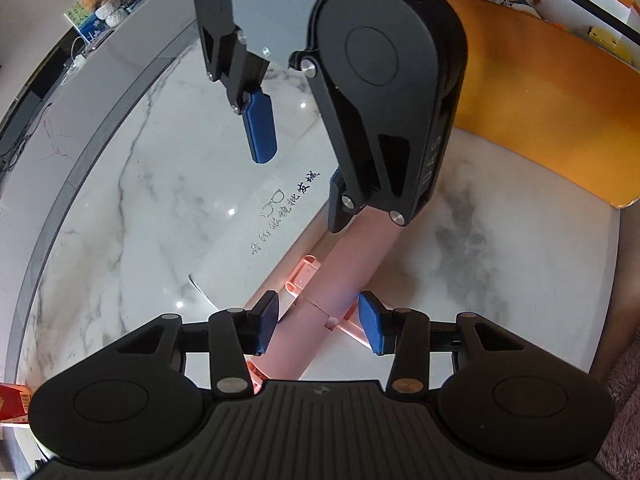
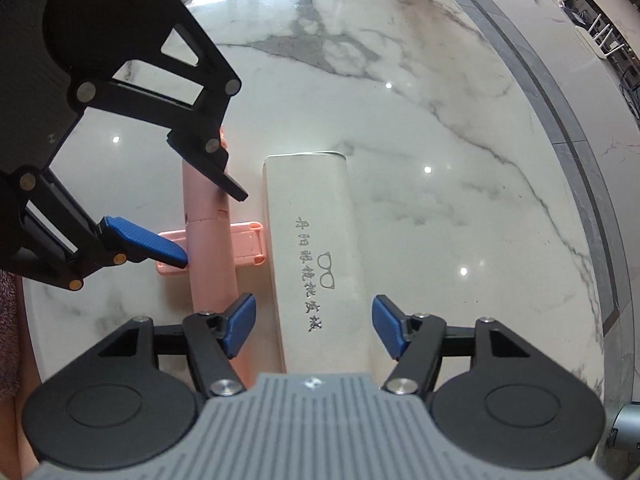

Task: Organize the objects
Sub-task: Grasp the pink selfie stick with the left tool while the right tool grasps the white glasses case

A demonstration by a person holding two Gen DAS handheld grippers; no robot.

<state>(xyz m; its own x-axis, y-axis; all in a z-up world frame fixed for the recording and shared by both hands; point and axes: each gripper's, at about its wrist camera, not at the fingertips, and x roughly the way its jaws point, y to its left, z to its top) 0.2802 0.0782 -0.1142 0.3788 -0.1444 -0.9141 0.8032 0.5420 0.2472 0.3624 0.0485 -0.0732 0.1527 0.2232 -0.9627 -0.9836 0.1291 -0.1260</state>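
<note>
A long pink case lies on the marble table, across a flat pink stand. Beside it lies a white glasses case with printed characters; it also shows in the left wrist view. My left gripper is open, its blue pads on either side of the pink case, not pressing it. My right gripper is open just above the near end of the white case, pads wide apart. Each gripper shows in the other's view.
An orange box stands at the far right of the table. Small toys and clutter sit on a ledge beyond the table's curved grey edge. A red packet lies at the left edge.
</note>
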